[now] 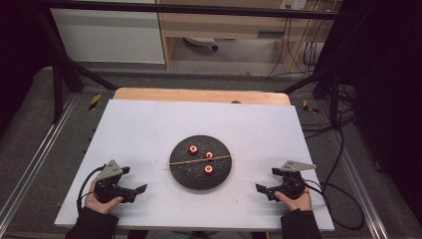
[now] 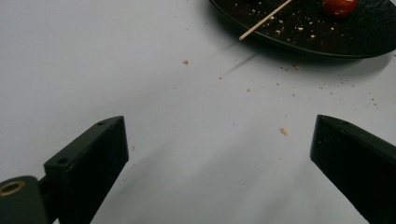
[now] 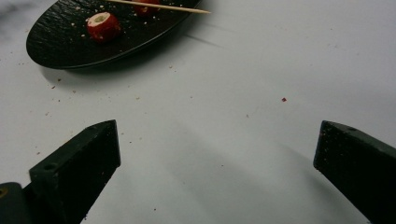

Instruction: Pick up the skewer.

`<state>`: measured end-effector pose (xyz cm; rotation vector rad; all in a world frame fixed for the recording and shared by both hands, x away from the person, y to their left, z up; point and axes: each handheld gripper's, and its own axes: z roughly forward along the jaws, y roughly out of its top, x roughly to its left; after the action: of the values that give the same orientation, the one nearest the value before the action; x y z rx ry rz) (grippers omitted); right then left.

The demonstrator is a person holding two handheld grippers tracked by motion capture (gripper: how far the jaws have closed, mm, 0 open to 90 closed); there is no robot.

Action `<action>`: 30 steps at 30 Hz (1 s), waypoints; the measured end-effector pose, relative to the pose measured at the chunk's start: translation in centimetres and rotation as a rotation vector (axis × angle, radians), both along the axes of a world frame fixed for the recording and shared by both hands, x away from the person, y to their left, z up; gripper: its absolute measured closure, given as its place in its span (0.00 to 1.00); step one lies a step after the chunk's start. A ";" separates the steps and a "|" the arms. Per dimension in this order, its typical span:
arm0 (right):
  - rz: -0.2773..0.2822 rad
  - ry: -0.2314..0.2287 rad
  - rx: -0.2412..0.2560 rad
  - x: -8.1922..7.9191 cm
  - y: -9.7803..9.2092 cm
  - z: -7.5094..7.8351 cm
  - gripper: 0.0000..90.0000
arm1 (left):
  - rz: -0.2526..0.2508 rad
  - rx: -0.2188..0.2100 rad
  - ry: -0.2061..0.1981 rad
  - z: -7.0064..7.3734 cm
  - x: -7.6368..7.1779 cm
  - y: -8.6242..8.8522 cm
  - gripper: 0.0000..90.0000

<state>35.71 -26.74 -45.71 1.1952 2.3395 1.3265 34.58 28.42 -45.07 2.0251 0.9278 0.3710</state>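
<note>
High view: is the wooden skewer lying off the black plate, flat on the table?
No: the wooden skewer lies across the black plate, between the red pieces.

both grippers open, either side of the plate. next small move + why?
Probably bring the left hand-held gripper in toward the skewer end overhanging the black plate rim. Both jaws stand wide open and empty; the right hand-held gripper is likewise off the plate. Three red pieces lie loose beside the skewer, so grasping it likely comes first.

red rolls [image 1: 193, 149]: 3 | skewer [image 1: 200, 160]: 1 | black plate [image 1: 181, 174]: 1 | gripper [image 1: 133, 180]: 2
</note>
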 end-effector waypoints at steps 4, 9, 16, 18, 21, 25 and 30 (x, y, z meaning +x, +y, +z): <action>-0.001 0.004 0.009 0.0 0.0 0.1 0.01 | -0.006 0.001 -0.001 0.1 -0.1 -0.2 0.04; -0.006 -0.002 0.014 0.0 -0.1 0.1 0.01 | -0.012 -0.003 0.001 0.2 -0.1 -0.3 0.03; -0.008 0.005 0.010 0.0 0.0 0.1 0.01 | -0.003 0.000 0.009 0.4 0.1 -0.5 0.04; -0.008 0.003 0.009 0.0 0.0 0.1 0.01 | -0.003 0.003 0.011 0.5 0.1 -0.6 0.04; -0.011 -0.001 0.014 0.0 -0.1 0.2 0.01 | -0.002 -0.003 0.012 0.8 0.2 -0.8 0.07; -0.010 -0.001 0.008 0.0 -0.1 0.2 0.01 | -0.001 -0.007 0.018 1.3 0.2 -1.3 0.12; -0.013 -0.002 0.007 0.0 -0.1 0.2 0.01 | -0.010 -0.003 0.019 2.0 0.2 -1.9 0.22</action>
<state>35.75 -26.86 -45.55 1.2079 2.3238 1.3316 34.79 26.47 -43.07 2.0327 0.9290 0.3459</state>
